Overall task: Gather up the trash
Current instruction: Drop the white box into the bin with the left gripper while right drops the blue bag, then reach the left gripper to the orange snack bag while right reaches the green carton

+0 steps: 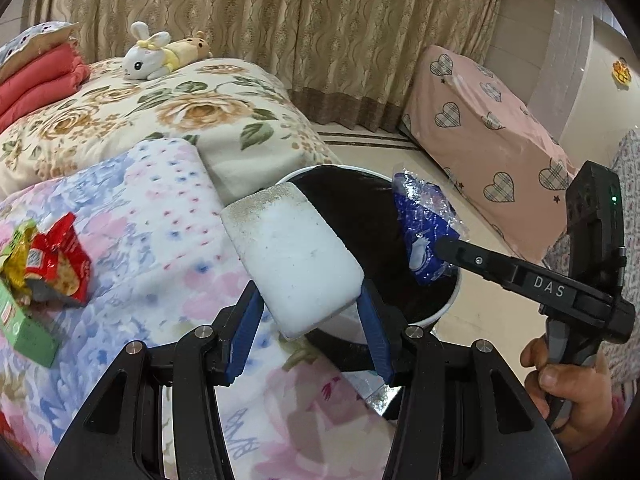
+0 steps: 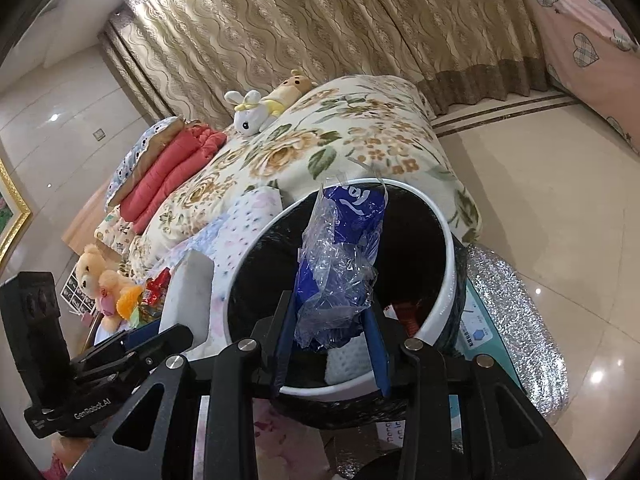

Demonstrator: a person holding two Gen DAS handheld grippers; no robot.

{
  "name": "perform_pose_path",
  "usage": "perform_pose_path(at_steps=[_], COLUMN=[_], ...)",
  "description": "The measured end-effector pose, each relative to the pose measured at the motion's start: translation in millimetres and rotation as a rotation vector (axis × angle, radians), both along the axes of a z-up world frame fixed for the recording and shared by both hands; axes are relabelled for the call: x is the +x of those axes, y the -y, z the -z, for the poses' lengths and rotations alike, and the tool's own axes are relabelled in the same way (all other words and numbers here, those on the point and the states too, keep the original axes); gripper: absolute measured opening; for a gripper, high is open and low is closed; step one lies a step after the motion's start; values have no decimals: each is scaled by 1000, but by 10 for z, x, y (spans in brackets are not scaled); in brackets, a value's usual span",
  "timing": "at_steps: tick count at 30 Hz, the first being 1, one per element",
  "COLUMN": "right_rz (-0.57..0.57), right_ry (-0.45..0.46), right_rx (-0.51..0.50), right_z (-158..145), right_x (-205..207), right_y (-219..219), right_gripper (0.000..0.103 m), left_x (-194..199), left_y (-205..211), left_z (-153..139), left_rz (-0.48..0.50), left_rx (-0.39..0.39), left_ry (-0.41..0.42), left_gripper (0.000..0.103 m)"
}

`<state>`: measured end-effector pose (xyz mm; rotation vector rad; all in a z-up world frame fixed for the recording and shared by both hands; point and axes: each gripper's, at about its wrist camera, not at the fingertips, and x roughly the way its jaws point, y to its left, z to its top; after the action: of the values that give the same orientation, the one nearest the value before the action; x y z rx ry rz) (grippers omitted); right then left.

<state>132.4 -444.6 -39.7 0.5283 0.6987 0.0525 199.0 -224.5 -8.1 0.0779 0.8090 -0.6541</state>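
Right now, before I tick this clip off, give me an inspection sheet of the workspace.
Surface: floral blanket on a bed, beside a tiled floor.
Job's things: white foam block; blue plastic wrapper; trash bin with a black liner, some trash inside.
Clutter: red snack wrapper and green box on the blanket.
Grippers: left gripper grips the foam block; right gripper holds the wrapper over the bin.
Cables: nothing seen.
Surroundings: curtain, plush rabbit, teddy bear.

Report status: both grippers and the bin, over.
Left gripper holds white foam block. Right gripper holds blue plastic wrapper over bin. Nothing blocking.
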Motion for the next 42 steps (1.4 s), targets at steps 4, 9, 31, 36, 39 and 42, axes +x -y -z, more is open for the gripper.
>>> perform_pose_path(at_steps=[4, 9, 31, 36, 39, 42], right_rz=[2, -2, 39, 23, 0, -30], right_ry=[-8, -20, -11, 4, 11, 15], right_rx=[3, 12, 46, 32, 25, 16], right_z=[19, 45, 8, -37, -44, -49], right_x=[40, 103, 86, 70, 61, 71], right_y=[52, 92, 158, -18, -149, -319], right_gripper=[36, 37, 76, 86, 88, 89], left_x=[59, 117, 102, 23, -26, -78], left_y=[87, 193, 52, -219, -441, -661], left_z=[7, 20, 127, 162, 187, 227], left_rz=[18, 35, -7, -60, -105, -152], left_rx=[2, 16, -19, -32, -52, -56], left_ry=[-9, -9, -51, -52, -57, -57], left_gripper=[48, 49, 70, 70, 70, 70])
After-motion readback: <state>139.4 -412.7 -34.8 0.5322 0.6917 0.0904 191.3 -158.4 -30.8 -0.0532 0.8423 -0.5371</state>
